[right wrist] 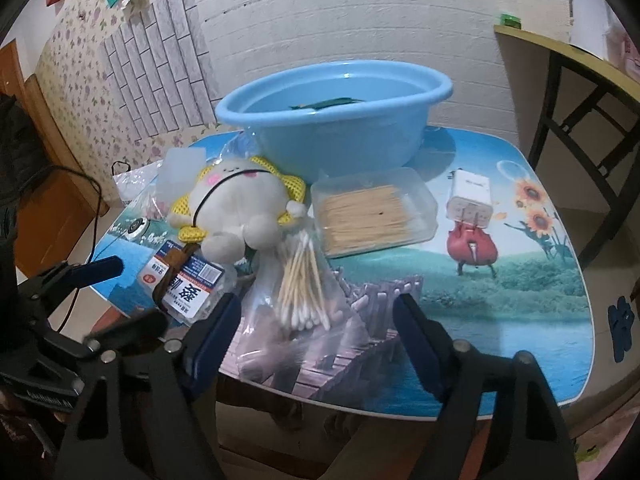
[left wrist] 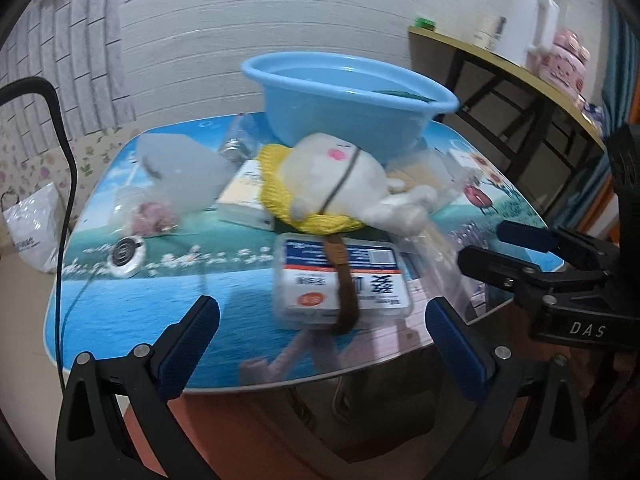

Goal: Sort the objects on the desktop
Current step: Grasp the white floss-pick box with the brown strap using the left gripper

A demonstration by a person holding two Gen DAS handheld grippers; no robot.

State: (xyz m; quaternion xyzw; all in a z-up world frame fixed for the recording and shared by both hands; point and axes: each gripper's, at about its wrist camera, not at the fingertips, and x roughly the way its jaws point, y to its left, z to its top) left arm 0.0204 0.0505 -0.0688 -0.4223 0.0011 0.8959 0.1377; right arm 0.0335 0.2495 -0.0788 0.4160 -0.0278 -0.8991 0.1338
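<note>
Right wrist view: right tool (right wrist: pixel 316 332) wide, empty, jaws straddling cotton-swab bag (right wrist: pixel 302 280) just ahead; swabs' long axis runs fwd; left tool (right wrist: pixel 120 296) farther.

Basin (right wrist: pixel 332 120) behind plush toy (right wrist: pixel 236 208), swab bag (right wrist: pixel 300 280) in front

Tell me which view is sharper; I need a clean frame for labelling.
Right wrist view: sharper, with crisp cotton swabs and toothpick box, though the fisheye bends the wall lines. Left wrist view: motion-smeared, with a soft plush toy and labelled box; the tabletop reflects glare.
</note>
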